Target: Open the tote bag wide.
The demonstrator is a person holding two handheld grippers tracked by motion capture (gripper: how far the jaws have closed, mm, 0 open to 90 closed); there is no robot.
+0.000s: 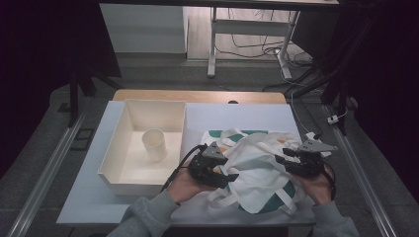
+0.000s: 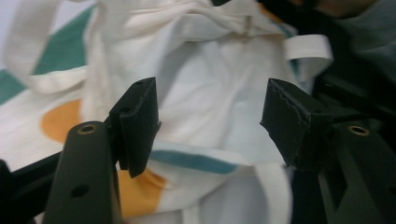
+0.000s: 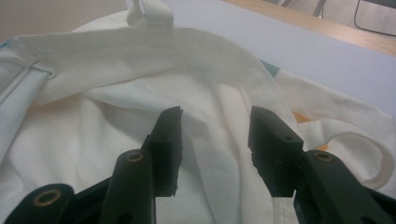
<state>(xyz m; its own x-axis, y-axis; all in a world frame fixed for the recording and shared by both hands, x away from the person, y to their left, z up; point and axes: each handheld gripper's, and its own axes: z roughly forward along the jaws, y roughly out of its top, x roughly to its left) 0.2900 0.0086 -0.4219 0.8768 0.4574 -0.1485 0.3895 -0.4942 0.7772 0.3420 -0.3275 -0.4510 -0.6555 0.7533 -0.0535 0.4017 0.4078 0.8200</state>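
Where the person's grey sleeves [image 1: 148, 217] come up from the near edge of the bench [image 1: 89, 207], each hand carries a claw over a crumpled cloth bag [image 1: 257, 168]. At the bag's left side, the left claw [image 1: 232, 177] points across the fabric with its jaws standing wide apart; seen from the left gripper view, the left claw [image 2: 210, 126] has nothing pinched, the cream cloth with its orange patch [image 2: 60, 123] and teal band [image 2: 196, 161] lying beyond and beneath the pads. At the bag's right side, the right claw [image 1: 282, 159] faces inward toward the left one, the bag's bunched middle between the two. From the right gripper view, the right claw [image 3: 215, 140] is partly open, and a fold of white fabric runs up between the jaws without either pad pressing on it. One cloth handle loop [image 3: 362, 154] lies flat just right of that claw. The bag sits on the right half of the bench, its handles [image 1: 222, 197] trailing toward the near edge. Farther left stands a cream open box [image 1: 114, 148], just beside the bag, with a pale cup [image 1: 154, 144] upright inside it. Beyond the bench's far wooden edge [image 1: 197, 95] lies grey floor with a desk's metal legs [image 1: 212, 44] and loose cables [image 1: 257, 49].
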